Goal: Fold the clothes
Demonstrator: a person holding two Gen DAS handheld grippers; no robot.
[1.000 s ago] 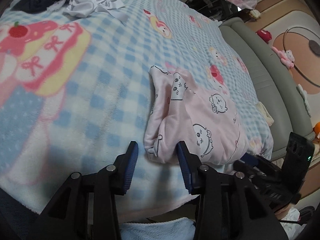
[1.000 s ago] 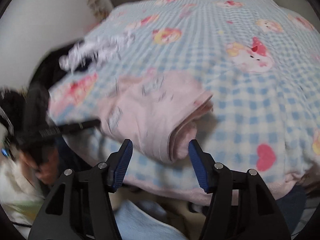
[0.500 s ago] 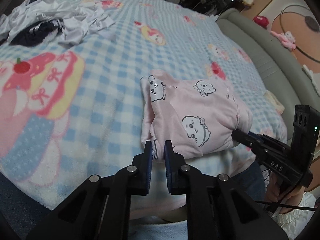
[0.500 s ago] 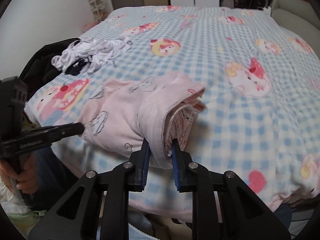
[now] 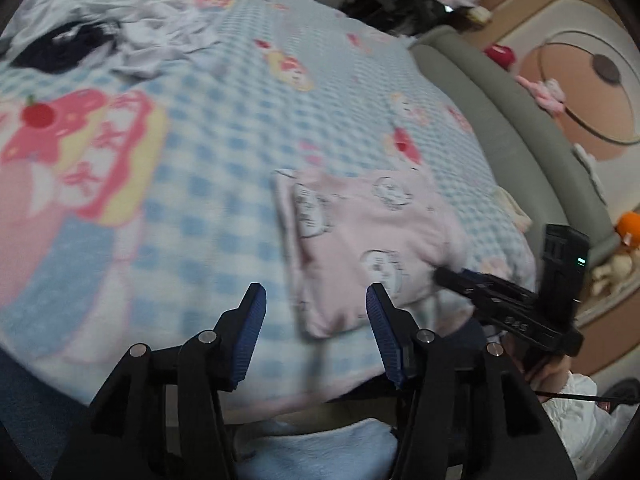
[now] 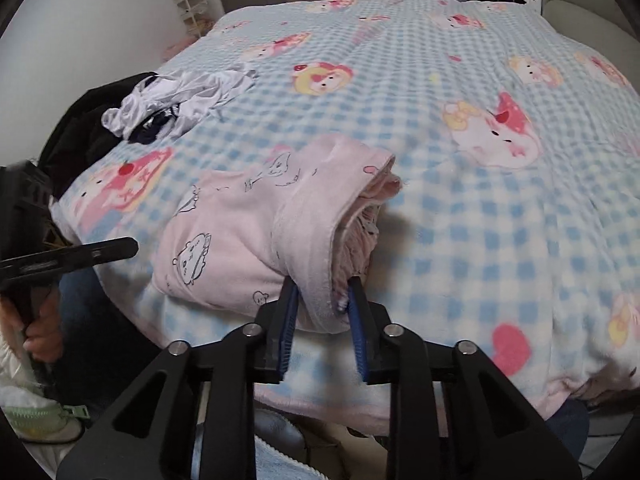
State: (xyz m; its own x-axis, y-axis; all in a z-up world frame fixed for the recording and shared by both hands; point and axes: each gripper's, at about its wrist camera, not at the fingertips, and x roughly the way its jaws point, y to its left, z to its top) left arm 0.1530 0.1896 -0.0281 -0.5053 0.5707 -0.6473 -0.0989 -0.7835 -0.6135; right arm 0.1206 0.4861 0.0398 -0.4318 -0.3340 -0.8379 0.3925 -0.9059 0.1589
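- Pink garment lies folded into a thick bundle near the near edge of the checked blanket.
- Right gripper: jaws opening, the bundle's near end between them, pads touching cloth.
- Left gripper: jaws opening, released, nothing pinched.
- Heap of white and dark clothes at far left looks unfolded.
- Open blanket lies to the right and far.
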